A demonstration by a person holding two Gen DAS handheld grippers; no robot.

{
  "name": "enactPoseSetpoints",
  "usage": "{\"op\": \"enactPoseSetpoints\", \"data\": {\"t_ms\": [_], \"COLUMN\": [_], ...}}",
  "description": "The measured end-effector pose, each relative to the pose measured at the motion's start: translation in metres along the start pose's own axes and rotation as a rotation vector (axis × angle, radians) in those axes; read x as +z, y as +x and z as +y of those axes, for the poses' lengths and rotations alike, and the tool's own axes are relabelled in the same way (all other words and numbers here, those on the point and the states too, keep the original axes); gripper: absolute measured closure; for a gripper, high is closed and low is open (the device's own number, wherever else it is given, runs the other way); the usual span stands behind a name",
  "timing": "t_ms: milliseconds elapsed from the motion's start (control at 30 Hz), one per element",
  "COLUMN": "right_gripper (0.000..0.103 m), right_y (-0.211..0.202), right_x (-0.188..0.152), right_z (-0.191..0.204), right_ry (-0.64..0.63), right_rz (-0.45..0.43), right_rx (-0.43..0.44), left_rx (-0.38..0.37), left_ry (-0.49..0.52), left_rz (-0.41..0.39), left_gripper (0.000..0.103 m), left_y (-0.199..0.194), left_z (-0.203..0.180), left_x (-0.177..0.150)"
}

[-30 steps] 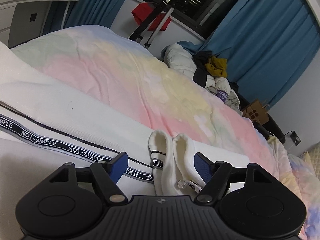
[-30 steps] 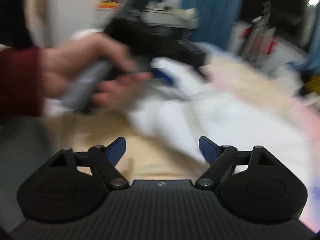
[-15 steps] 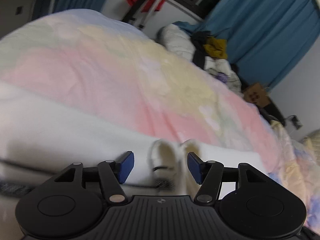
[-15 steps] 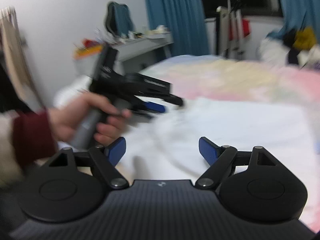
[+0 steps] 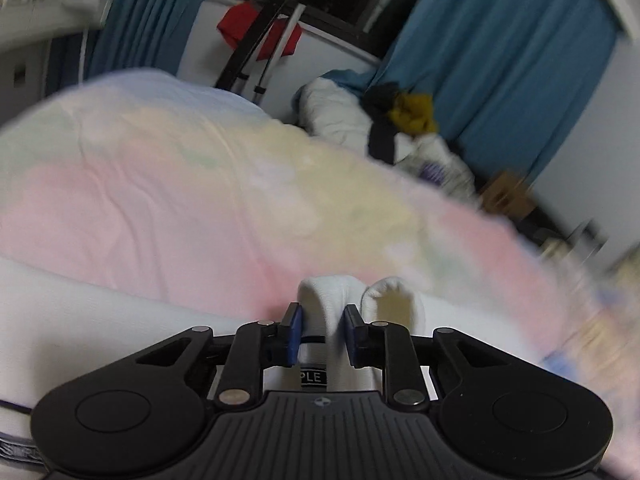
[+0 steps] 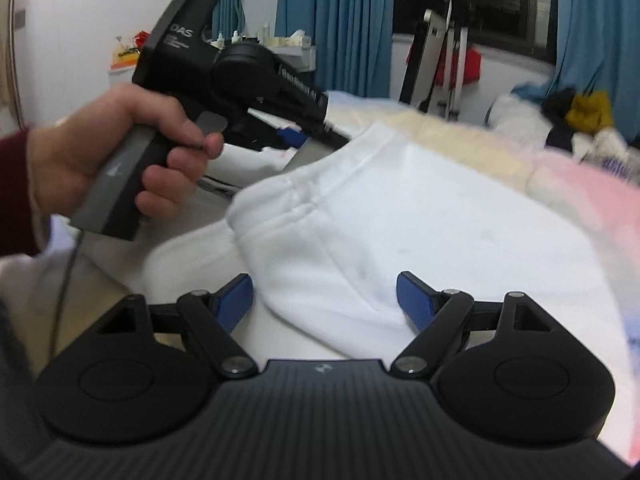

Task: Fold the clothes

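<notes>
A white garment (image 6: 420,216) with a black lettered band lies spread on the pastel duvet (image 5: 160,200). Two of its cuffs stand side by side in the left wrist view. My left gripper (image 5: 322,318) is shut on the left cuff (image 5: 320,294); the right cuff (image 5: 394,304) sits free beside it. In the right wrist view a hand (image 6: 100,148) holds the left gripper (image 6: 296,138) low over the garment's far edge. My right gripper (image 6: 325,304) stands open just above a thick fold of the white fabric, nothing between its fingers.
A heap of clothes (image 5: 412,120) lies past the bed's far side in front of blue curtains (image 5: 500,60). A black stand with red cloth (image 5: 260,36) is by the window. A cardboard box (image 5: 508,196) sits at right, a cluttered shelf (image 6: 280,44) at left.
My left gripper moved forward and closed on the left cuff. The right gripper stayed open and now faces the white garment with the left gripper nearer.
</notes>
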State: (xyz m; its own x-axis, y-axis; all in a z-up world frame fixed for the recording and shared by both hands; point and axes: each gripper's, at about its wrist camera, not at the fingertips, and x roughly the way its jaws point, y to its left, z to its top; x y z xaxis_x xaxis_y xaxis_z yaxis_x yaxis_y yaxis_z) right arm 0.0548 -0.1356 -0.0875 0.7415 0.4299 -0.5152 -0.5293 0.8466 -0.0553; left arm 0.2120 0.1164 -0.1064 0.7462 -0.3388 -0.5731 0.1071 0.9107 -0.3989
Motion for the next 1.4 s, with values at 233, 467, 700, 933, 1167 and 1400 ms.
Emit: {"op": "enactPoseSetpoints", "data": {"t_ms": [233,467,700,933,1167,1400], "right_gripper": [0.072,0.087,0.087,0.085,0.066,0.060], "right_y": [0.005,-0.023,-0.050,-0.039,-0.030,-0.036], "right_x": [-0.002,0.011,0.019,0.016,0.011,0.011], "right_z": [0.009,-0.006,-0.034,-0.020,0.000,0.015], "right_ry": [-0.035,0.061,0.184,0.072,-0.043,-0.135], "right_rz": [0.004,-0.049,-0.038,0.038,0.076,-0.013], "right_rx": [-0.029,-0.036,0.066,0.112,0.105,0.103], "left_rx": [0.007,-0.252,-0.429,-0.414,-0.384,-0.352], "left_ry": [-0.124,-0.338,-0.462,-0.516,-0.459,-0.402], "left_rz": [-0.033,0.053,0.249,0.288,0.219,0.120], "left_gripper": [0.065,0.055,0.033,0.035,0.056,0.096], "left_y": [-0.024,-0.060,-0.031,0.009,0.013,0.007], "left_z": [0.009,0.017,0.009,0.019,0.018,0.017], "left_x": [-0.002,-0.017,-0.034,-0.033,-0.028,-0.018]}}
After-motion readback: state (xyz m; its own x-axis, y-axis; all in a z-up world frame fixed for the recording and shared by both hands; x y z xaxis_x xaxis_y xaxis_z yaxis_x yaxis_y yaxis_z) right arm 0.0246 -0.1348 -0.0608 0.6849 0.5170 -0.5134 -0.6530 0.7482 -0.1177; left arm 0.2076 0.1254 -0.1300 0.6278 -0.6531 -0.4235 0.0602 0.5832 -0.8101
